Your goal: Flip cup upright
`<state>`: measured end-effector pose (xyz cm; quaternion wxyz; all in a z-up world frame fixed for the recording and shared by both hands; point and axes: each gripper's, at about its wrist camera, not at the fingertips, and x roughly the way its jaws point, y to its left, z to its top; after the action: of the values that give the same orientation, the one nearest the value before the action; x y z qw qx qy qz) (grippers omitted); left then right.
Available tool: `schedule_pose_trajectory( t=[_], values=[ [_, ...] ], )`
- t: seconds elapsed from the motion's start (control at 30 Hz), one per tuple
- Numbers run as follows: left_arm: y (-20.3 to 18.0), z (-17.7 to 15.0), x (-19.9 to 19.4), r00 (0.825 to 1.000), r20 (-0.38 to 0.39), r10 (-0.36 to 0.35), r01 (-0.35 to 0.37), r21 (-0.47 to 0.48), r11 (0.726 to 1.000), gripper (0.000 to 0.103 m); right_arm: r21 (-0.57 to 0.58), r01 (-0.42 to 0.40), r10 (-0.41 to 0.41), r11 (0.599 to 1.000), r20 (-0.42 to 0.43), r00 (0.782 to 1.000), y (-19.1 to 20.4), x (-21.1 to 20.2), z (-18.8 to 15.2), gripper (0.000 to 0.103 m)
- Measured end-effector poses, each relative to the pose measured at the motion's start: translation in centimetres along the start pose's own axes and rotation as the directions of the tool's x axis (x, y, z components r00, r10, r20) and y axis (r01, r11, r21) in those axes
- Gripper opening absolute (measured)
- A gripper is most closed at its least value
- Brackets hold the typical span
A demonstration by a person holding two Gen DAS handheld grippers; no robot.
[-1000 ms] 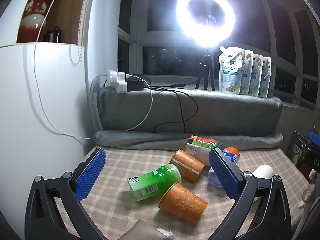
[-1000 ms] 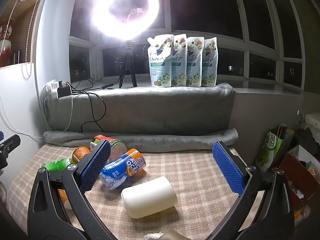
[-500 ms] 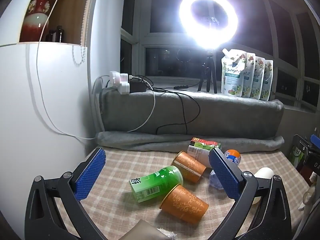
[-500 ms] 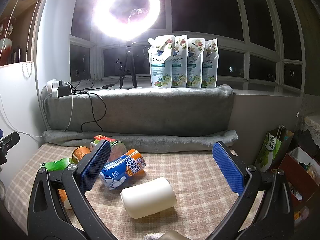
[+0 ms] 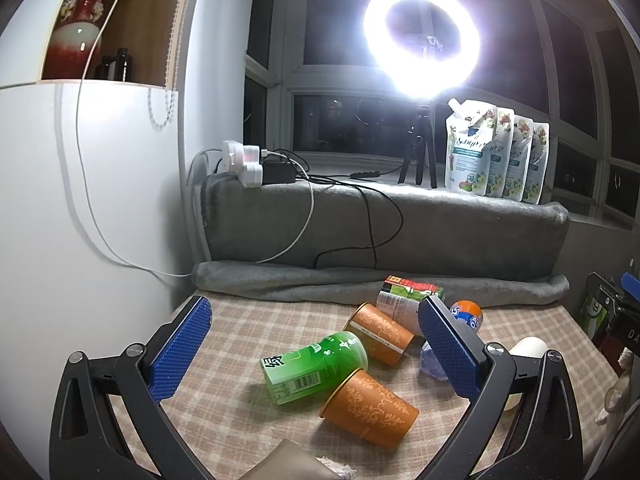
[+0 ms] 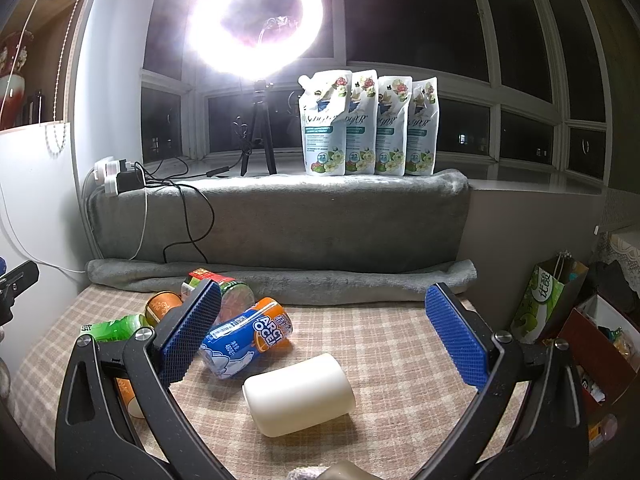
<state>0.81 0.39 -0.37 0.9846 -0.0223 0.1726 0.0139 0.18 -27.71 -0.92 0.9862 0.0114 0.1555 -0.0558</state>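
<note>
Two orange patterned paper cups lie on their sides on the checked cloth: a near one (image 5: pixel 370 408) and a far one (image 5: pixel 380 332). A white cup (image 6: pixel 298 394) lies on its side too; only its end shows in the left wrist view (image 5: pixel 528 350). My left gripper (image 5: pixel 316 356) is open and empty, hovering above the near orange cup. My right gripper (image 6: pixel 324 336) is open and empty, just above and behind the white cup. The far orange cup also shows in the right wrist view (image 6: pixel 162 306).
A green bottle (image 5: pixel 314 366), a blue-orange bottle (image 6: pixel 246 338) and a red-green can (image 5: pixel 410 294) lie among the cups. A grey blanket roll (image 6: pixel 280 276) bounds the back. A white cabinet (image 5: pixel 80 220) stands left; bags and boxes (image 6: pixel 560 312) stand right.
The left wrist view has shifted slightly, with the objects sliding a little right in frame. The right gripper has barely moved. Both grippers stay open.
</note>
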Motion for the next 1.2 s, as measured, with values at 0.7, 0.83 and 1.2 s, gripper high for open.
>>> schedule_pose_trajectory(
  t=[0.7, 0.83, 1.2],
  values=[
    [0.19, 0.04, 0.05, 1.0, 0.001, 0.006, -0.006, -0.012, 1.0, 0.102, -0.003, 0.0, 0.0, 1.0, 0.0, 1.0, 0.07, 0.04, -0.03, 0.103],
    [0.09, 0.02, -0.04, 1.0, 0.0, 0.004, -0.004, -0.009, 1.0, 0.102, -0.003, 0.0, 0.0, 1.0, 0.0, 1.0, 0.05, 0.08, -0.03, 0.103],
    [-0.12, 0.02, -0.14, 1.0, 0.001, 0.002, -0.002, -0.004, 1.0, 0.102, -0.006, -0.001, 0.001, 1.0, -0.001, 1.0, 0.03, 0.29, -0.35, 0.103]
  ],
)
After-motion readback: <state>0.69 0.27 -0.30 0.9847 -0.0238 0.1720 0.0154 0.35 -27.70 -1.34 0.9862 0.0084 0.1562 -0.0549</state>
